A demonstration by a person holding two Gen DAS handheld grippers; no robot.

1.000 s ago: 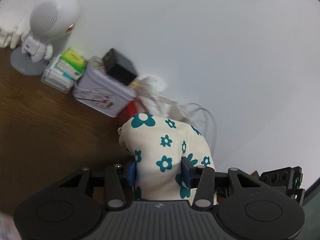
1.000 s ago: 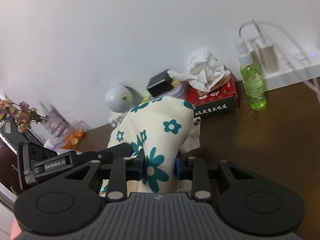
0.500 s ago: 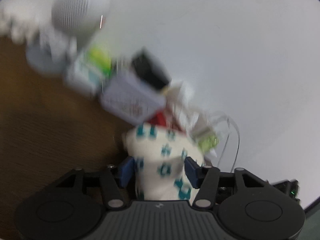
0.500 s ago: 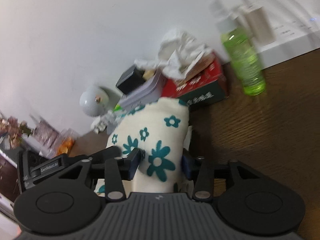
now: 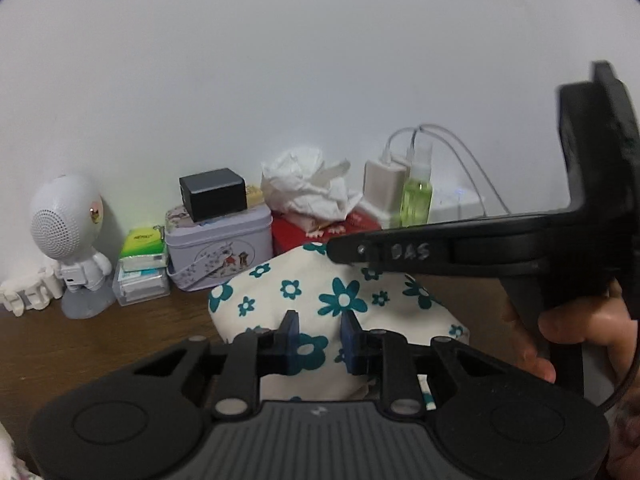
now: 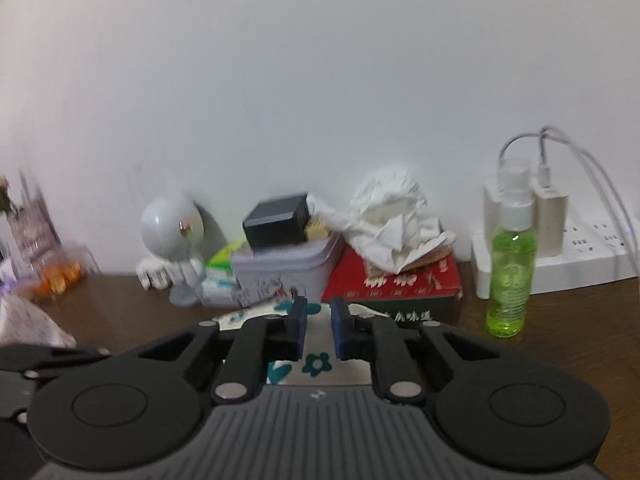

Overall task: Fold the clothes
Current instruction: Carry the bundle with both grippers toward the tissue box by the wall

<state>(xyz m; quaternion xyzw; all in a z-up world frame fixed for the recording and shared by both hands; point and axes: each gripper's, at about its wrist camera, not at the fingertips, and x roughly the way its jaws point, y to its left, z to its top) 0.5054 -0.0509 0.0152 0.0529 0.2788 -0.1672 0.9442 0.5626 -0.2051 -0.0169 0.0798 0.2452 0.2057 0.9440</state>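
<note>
A cream cloth with teal flowers (image 5: pixel 320 292) lies bunched on the brown table (image 5: pixel 80 344), in front of the boxes by the wall. My left gripper (image 5: pixel 319 330) is low over its near side, blue pads narrowed on a fold of it. The right gripper's black frame (image 5: pixel 500 248) crosses above the cloth from the right, held by a hand (image 5: pixel 568 332). In the right wrist view my right gripper (image 6: pixel 319 320) is narrowed on the cloth (image 6: pixel 316 362), most of which is hidden under the gripper body.
Along the wall stand a white robot figure (image 5: pixel 68 240), a lilac tin (image 5: pixel 220 248) with a black box on top, a red tissue box (image 6: pixel 400 288), a green spray bottle (image 6: pixel 512 272) and a white power strip (image 6: pixel 580 248). Another patterned cloth (image 6: pixel 24 320) lies far left.
Both grippers have swung down from a raised, tilted pose to level and low. The cloth, hanging draped before, now rests on the table, and both pairs of fingers stand closer together.
</note>
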